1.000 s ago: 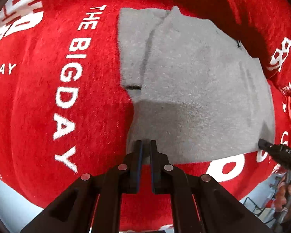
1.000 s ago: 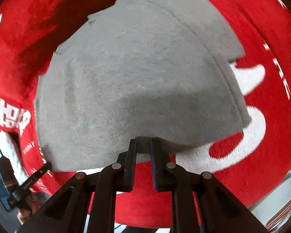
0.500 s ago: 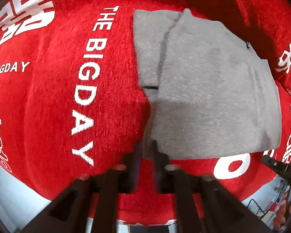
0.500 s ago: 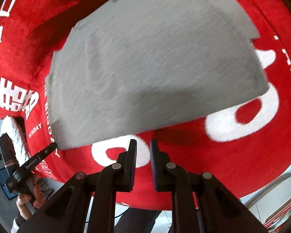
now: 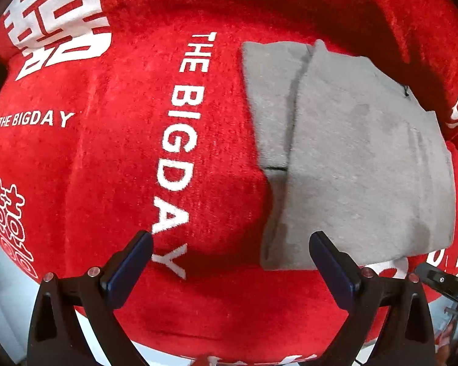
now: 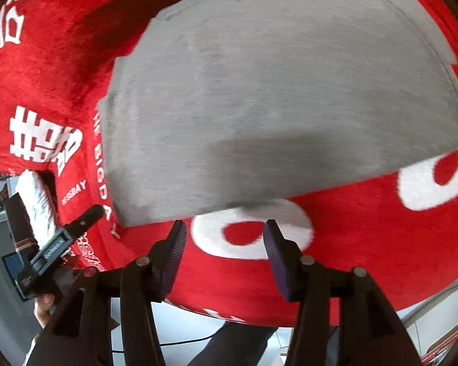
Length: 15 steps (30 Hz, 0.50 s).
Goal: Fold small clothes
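Shirt (image 5: 351,158) lies folded just ahead of my left hand-held gripper (image 5: 229,256) and right hand-held gripper (image 6: 223,241), whose jaws have just been opening, empty, I'd guess to leave the fold resting on the red cloth (image 5: 107,167).

a plain grey garment (image 5: 357,158) is seen on a red cloth (image 5: 107,158) printed with white letters and characters; fingers (image 5: 131,262) are dark blue.

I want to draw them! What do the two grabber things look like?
Both grippers, left and right, are black, with angled arms joined by round silver rivets. Their jaws carry dark blue, ribbed-looking pads. The left one's handle shows small white lettering in the right view.
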Motion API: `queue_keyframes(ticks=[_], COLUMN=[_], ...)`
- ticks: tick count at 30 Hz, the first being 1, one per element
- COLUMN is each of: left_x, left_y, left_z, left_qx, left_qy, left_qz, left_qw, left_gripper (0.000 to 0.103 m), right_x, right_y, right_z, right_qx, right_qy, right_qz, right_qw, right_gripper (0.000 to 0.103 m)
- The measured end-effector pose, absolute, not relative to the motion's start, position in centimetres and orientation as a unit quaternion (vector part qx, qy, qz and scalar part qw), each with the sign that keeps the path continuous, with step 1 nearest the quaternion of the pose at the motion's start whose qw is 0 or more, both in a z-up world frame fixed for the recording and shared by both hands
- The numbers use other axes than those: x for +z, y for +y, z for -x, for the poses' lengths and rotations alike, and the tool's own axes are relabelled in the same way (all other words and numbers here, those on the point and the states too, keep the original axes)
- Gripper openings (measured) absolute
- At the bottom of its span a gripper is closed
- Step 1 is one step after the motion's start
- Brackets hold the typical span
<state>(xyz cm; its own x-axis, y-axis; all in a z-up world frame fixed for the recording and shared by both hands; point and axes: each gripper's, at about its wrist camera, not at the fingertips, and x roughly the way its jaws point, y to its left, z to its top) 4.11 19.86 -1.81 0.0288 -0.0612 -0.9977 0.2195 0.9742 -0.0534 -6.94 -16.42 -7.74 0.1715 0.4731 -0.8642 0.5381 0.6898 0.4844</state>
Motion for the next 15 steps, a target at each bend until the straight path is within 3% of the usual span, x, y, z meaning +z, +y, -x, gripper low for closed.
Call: queue_keyframes(ticks=[12, 14, 15], left_x=[-2.4, -2.6, -2.7], left_y=[22.6, 23.0, 23.2], left_z=[-6.2, -6.8, -7.2], left_qx=[-0.102, -0.093, -0.089], left_qy=[0.702, 0.703, 0.703], left_qz=[-0.013, -0.017, -0.021], left_qw=[0.705, 0.704, 0.705], left_gripper=[0.102, 0.102, 0.102], right_x=[-7.8, -7.7, -7.8], right_y=[-12.9, -12.3, -11.8], right_z=[1.7, 0.3, -0.7], right_qx=[0.011, 0.015, 0.019], right_qy=[0.614, 0.599, 0.596], right_qz=[-0.434, -0.438, -0.438], right_qw=[0.66, 0.67, 0.673], right_gripper=[0.056, 0.047, 0.028])
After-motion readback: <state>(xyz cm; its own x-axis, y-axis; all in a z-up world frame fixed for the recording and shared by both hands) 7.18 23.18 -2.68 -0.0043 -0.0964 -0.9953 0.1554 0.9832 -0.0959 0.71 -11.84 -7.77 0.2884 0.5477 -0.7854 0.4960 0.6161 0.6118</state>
